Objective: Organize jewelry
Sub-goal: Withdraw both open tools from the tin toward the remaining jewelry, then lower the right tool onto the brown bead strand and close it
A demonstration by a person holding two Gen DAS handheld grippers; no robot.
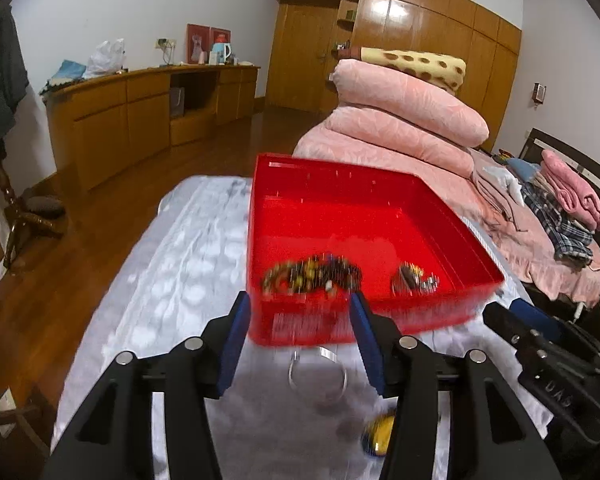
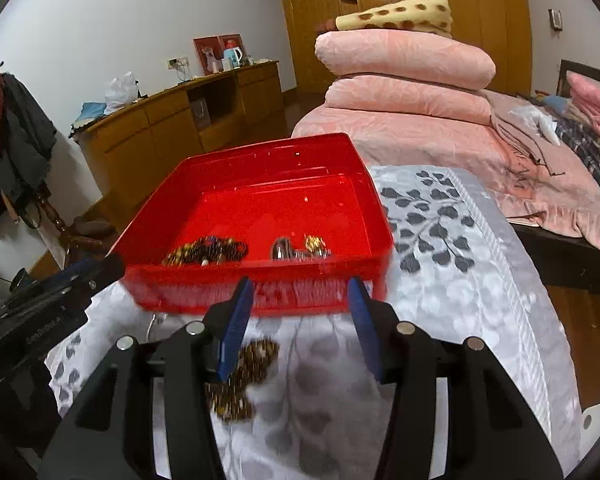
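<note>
A red plastic tray (image 1: 452, 216) (image 2: 160, 204) stands on a grey leaf-patterned cloth. Inside it lie a dark beaded bracelet (image 1: 312, 276) (image 2: 208, 250) and a small heap of metal jewelry (image 1: 414, 278) (image 2: 300, 248). My left gripper (image 1: 300, 308) is open and empty just before the tray's near wall. A thin silver bangle (image 1: 318, 376) lies on the cloth between its fingers, and a yellow and blue piece (image 1: 378, 436) lies by the right finger. My right gripper (image 2: 300, 292) is open and empty, above a brown beaded bracelet (image 2: 244, 376) on the cloth.
The cloth-covered surface (image 2: 460, 240) ends at its left edge over a wooden floor (image 1: 80, 240). A bed with pink quilts (image 1: 400, 120) stands behind and to the right. A wooden sideboard (image 1: 140, 112) lines the far wall. The right gripper shows in the left wrist view (image 1: 540, 344).
</note>
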